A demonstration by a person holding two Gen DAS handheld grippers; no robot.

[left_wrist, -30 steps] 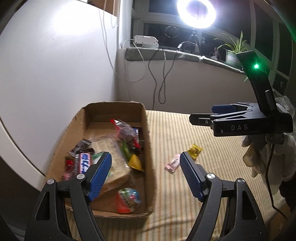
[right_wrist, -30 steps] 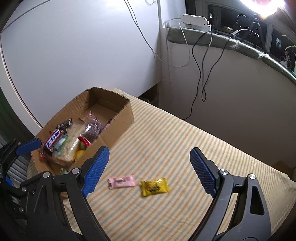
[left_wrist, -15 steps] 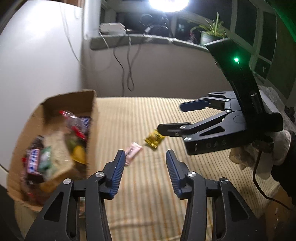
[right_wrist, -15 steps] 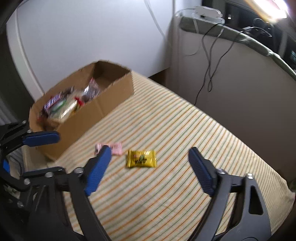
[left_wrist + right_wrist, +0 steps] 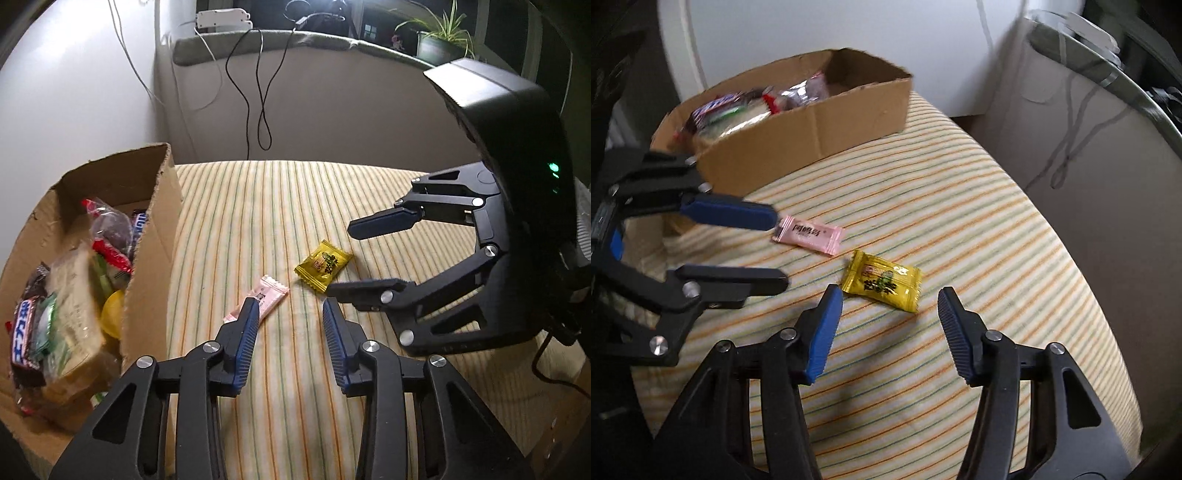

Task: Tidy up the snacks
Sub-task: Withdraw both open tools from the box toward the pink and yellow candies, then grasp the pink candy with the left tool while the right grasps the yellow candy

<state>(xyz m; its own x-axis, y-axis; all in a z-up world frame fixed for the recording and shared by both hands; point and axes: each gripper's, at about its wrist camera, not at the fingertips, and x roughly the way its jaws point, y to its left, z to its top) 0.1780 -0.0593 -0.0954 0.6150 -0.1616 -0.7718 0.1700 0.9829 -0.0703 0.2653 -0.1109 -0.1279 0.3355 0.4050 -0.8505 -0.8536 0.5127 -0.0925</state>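
A pink candy (image 5: 272, 293) and a yellow candy (image 5: 323, 265) lie side by side on the striped cloth. My left gripper (image 5: 290, 314) hangs low over the cloth with its jaws closing and nothing between them. The pink candy (image 5: 809, 234) lies at the tip of its left finger, partly hidden behind it. My right gripper (image 5: 889, 295) comes in from the right, its jaws also closing. The yellow candy (image 5: 882, 280) lies just ahead of its fingertips, in the gap nearer the left pad, and neither pad presses on it.
A cardboard box (image 5: 147, 258) holding several wrapped snacks stands at the left edge of the cloth. The two grippers, left (image 5: 781, 253) and right (image 5: 341, 260), are close, tips almost meeting. Cables hang down the wall behind, and a potted plant (image 5: 437, 40) stands on the sill.
Both grippers have sunk toward the two candies and their jaws have narrowed. The left one swung right, away from the box. The right one rolled and now faces the yellow candy.
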